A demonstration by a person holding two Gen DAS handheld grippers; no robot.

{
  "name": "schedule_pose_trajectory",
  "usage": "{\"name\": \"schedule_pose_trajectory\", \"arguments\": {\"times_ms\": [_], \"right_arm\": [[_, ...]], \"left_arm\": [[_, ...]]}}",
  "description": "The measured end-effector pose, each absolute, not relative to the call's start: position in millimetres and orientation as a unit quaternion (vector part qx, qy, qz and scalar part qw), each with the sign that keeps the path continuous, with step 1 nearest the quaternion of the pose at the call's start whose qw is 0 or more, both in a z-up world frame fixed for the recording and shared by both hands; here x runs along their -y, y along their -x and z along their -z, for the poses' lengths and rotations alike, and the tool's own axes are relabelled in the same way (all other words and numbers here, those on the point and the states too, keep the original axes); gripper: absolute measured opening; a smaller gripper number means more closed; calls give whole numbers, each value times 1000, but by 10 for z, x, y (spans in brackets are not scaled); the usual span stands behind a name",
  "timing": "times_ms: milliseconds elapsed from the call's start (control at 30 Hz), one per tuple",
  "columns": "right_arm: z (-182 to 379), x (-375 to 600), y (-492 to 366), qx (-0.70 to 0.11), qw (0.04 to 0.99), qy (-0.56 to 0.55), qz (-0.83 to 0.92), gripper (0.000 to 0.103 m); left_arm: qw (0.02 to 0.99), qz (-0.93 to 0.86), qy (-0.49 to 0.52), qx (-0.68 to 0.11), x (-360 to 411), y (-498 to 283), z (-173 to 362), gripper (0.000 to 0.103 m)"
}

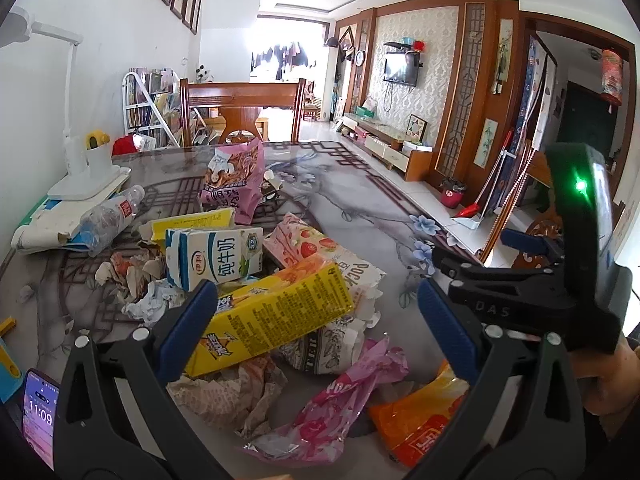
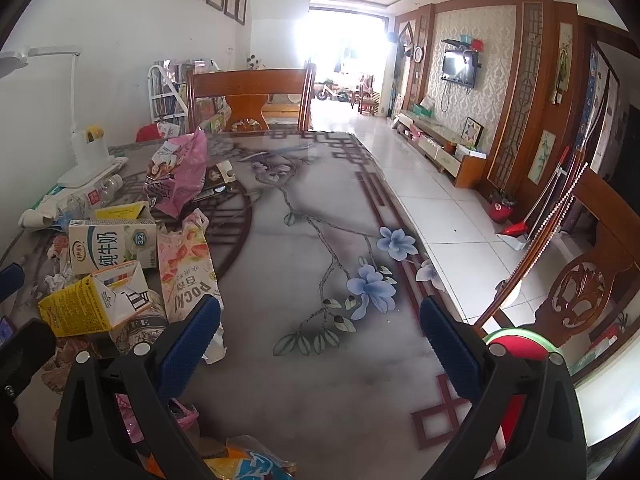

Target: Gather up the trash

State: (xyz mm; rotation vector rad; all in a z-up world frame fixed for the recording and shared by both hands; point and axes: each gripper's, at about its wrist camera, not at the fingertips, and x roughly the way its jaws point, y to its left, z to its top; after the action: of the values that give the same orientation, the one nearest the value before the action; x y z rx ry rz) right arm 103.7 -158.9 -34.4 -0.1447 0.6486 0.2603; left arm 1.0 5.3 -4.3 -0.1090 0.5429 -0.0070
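White desk lamp [image 1: 76,168]; phone [image 1: 38,416]; wooden chair [image 2: 250,98]; wall television [image 2: 458,66]; perhaps a dustpan [image 2: 510,232].

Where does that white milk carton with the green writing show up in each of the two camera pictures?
Left wrist view: the white milk carton lies left of centre in the trash pile, just behind the yellow carton.
Right wrist view: the white milk carton sits at the far left, again behind the yellow carton.
Shared landmark: the pink Pocky box lies immediately to its right in both.

yellow carton [image 1: 272,312] tilted atop pile | milk carton [image 1: 214,256] upright behind | wrappers scattered on table
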Motion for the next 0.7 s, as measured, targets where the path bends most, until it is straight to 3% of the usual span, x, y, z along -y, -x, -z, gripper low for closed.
{"name": "schedule_pose_trajectory", "arguments": {"times_ms": [700], "right_arm": [[317, 1608, -1038, -318, 937, 59, -131, 96]], "left_arm": [[955, -33, 58, -289, -211, -85, 87, 98]]}}
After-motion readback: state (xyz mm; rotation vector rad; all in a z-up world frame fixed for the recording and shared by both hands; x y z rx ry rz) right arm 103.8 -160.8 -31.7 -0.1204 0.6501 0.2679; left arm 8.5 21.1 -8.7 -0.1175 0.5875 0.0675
